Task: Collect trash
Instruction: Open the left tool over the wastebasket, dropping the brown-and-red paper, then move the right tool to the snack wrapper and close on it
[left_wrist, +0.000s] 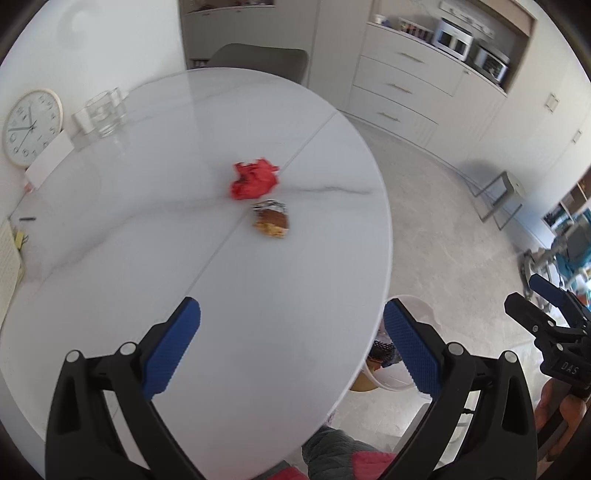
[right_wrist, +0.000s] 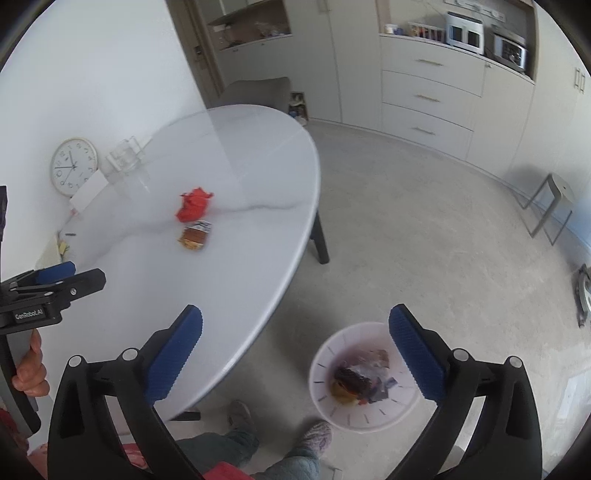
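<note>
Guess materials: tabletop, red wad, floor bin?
White oval tabletop: likely polished marble or marble-look stone, glossy with grey veins and a seam.
Crumpled red wad: thin paper or plastic film, sharp creases; unclear which.
Round white slotted bin: looks like moulded translucent plastic, with slits in the wall.

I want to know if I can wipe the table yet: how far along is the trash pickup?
Partly done: several wrappers already lie in the white bin on the floor. In hand: nothing, since the left gripper and right gripper are both open and empty. Left: the red crumpled paper and the brown snack wrapper on the table.
</note>
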